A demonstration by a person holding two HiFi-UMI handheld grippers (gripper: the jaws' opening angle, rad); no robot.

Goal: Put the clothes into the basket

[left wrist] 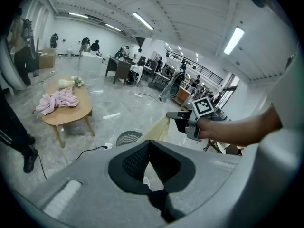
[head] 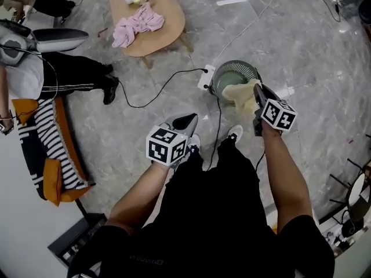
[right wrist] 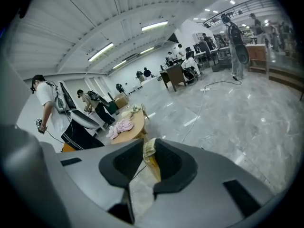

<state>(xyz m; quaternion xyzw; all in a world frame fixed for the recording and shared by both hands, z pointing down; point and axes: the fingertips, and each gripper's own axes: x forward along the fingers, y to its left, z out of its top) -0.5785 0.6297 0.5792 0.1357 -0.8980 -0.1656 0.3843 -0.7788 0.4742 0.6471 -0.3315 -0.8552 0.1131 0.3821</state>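
Right jaws: right gripper clamped on a fold of cream cloth, which fills the gap between the pads.
Left jaws: left gripper with tips pressed together, nothing between them, low and near, left of the basket.
Cloth: hanging from the right gripper over the near right rim of the basket; contact with the rim not clear.
Step in hand, judged: dropping the cream cloth into the basket.
Doing it well: carry the bundle further over the middle, lower until the hanging part is inside, then spread the jaws; keep the trailing edge off the rim and off the power strip just left of it.
Basket: on the floor, inside pale green, partly hidden by the cloth; contents not clear.
Table: far left, holding pink clothes, yet to be moved.
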